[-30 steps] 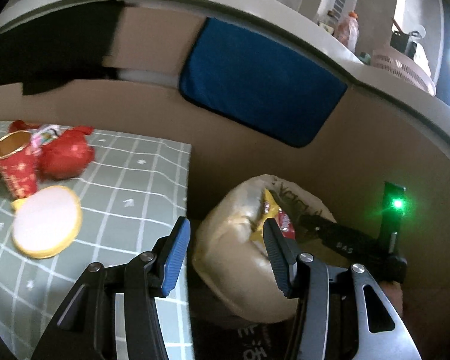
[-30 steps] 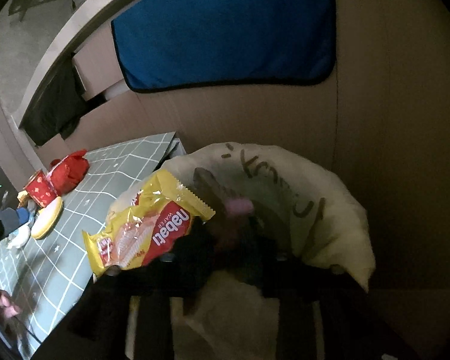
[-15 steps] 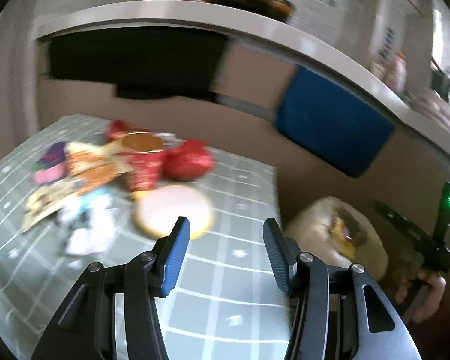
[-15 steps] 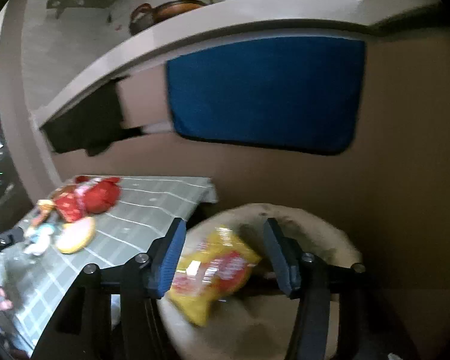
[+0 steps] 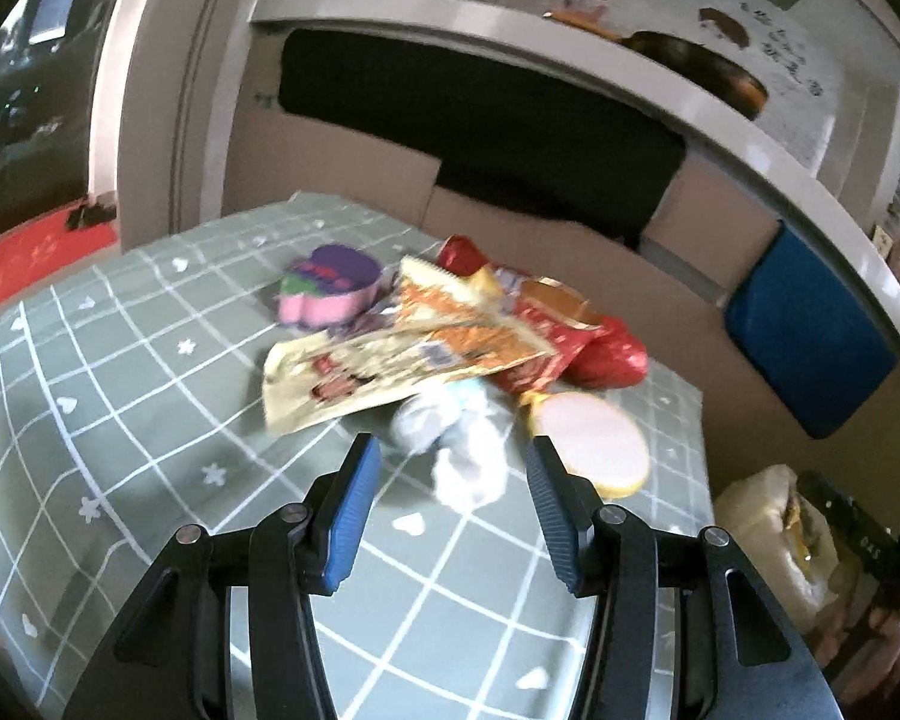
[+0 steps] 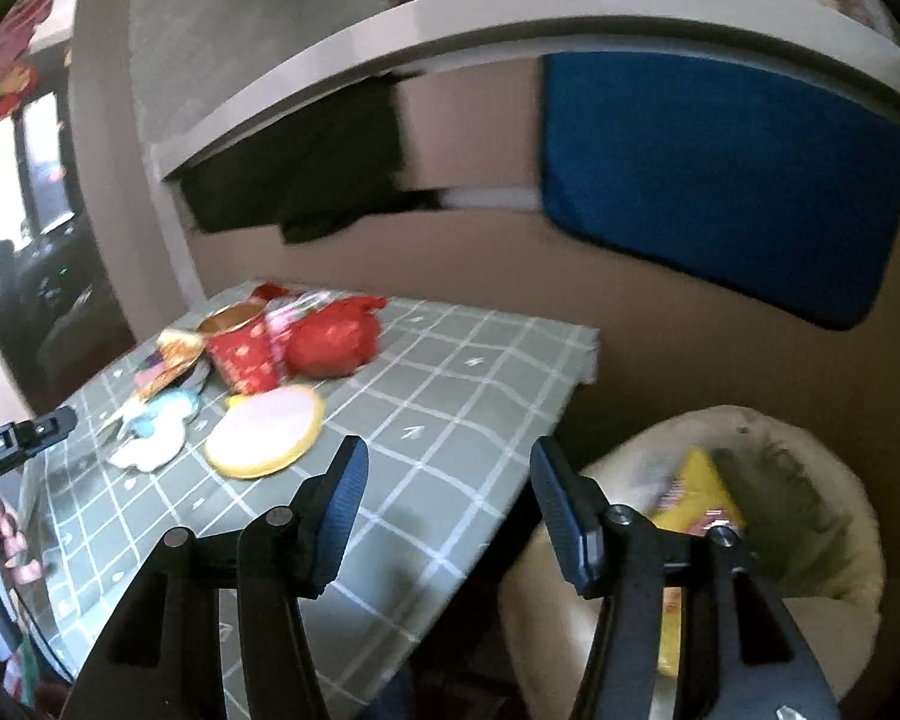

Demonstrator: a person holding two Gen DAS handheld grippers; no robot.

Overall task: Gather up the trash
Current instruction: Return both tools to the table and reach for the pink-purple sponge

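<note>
No writing on wrappers (image 5: 402,360) is legible.

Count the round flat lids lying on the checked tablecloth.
1. The round white lid with a yellow rim lies near the tablecloth's bag-side edge, just beyond the white crumpled tissue. The wrapper pile may hide others.

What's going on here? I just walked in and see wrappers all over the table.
A person with a gripper in each hand is clearing snack trash off a checked tablecloth into a bag beside the table. A yellow wrapper already lies in the bag. The right gripper has just been opening and holds nothing. The left gripper is open over the table, pointing at the crumpled tissue in front of the wrapper pile.
</note>
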